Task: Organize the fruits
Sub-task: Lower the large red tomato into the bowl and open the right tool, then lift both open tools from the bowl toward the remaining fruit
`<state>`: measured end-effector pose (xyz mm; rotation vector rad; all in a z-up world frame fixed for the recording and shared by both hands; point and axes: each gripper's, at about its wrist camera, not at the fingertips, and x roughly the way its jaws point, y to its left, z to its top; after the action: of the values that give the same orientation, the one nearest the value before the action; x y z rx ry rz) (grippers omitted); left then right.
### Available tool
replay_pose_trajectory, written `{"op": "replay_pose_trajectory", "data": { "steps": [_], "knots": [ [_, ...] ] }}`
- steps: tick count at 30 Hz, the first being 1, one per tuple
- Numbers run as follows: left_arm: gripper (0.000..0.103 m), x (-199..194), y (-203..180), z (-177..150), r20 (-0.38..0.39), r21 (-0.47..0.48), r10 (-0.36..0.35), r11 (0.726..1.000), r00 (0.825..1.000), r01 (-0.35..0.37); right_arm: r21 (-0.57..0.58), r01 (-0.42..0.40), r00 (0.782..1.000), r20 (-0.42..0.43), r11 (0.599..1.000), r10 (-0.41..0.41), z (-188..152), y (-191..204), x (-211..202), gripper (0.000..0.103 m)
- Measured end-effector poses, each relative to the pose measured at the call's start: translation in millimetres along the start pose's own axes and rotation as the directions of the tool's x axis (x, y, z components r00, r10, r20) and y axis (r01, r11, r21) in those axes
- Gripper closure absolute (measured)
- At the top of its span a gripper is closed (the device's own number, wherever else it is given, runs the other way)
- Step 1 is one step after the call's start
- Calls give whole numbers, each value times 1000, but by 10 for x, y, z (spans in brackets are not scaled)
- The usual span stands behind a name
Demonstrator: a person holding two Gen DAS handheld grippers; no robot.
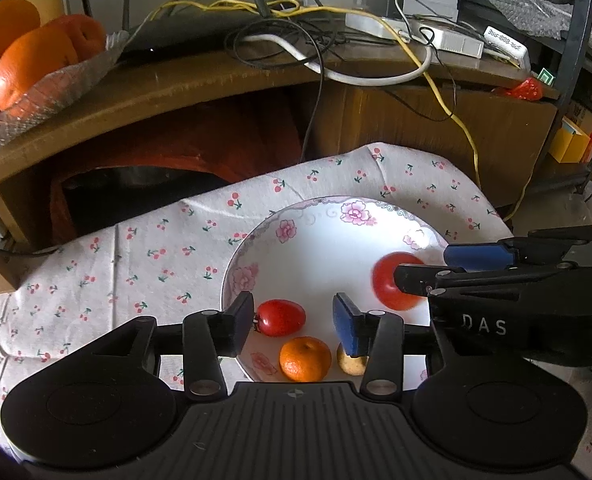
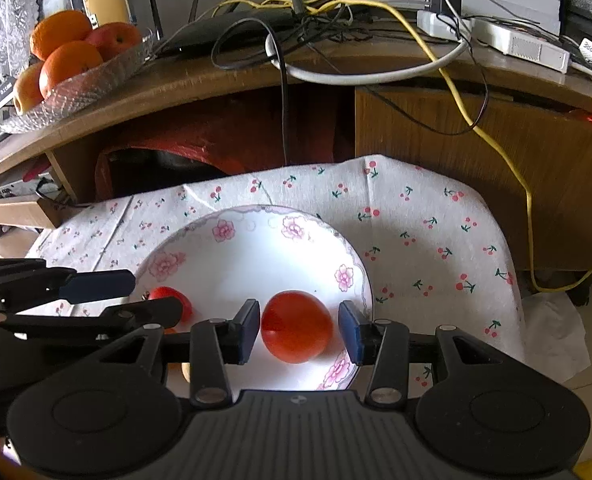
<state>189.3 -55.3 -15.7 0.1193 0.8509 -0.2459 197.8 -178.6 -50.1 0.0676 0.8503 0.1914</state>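
Observation:
A white flowered plate (image 1: 320,202) (image 2: 255,210) lies on a cherry-print cloth (image 1: 135,264). On it are a small red tomato (image 1: 280,317) (image 2: 171,300), a tangerine (image 1: 305,359), a small pale round fruit (image 1: 352,365) and a large red tomato (image 1: 392,286) (image 2: 296,326). My left gripper (image 1: 293,322) (image 2: 157,294) is open around the small tomato, whose stem end sits against the left pad with a wide gap on the other side. My right gripper (image 2: 300,330) (image 1: 420,266) is open astride the large tomato, a sliver of plate showing beside the right pad.
A wooden desk (image 1: 215,84) rises just behind the cloth, with a glass dish (image 1: 55,88) (image 2: 87,88) of oranges (image 1: 31,64) at its left end. Tangled cables (image 1: 376,76), a router and power strips crowd the desk top. A dark recess lies under the desk.

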Motion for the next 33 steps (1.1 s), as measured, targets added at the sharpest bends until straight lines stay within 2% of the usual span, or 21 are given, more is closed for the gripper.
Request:
{"op": "replay_pose_trajectory", "data": {
  "steps": [14, 33],
  "knots": [
    [46, -336, -28, -100, 19, 30, 7, 1000, 1000, -7, -5, -3, 1000, 26, 1000, 3, -47, 81, -271, 60],
    [46, -710, -39, -387, 15, 52, 14, 999, 1000, -15, -32, -21, 999, 32, 999, 22, -326, 299, -661, 60]
  ]
}}
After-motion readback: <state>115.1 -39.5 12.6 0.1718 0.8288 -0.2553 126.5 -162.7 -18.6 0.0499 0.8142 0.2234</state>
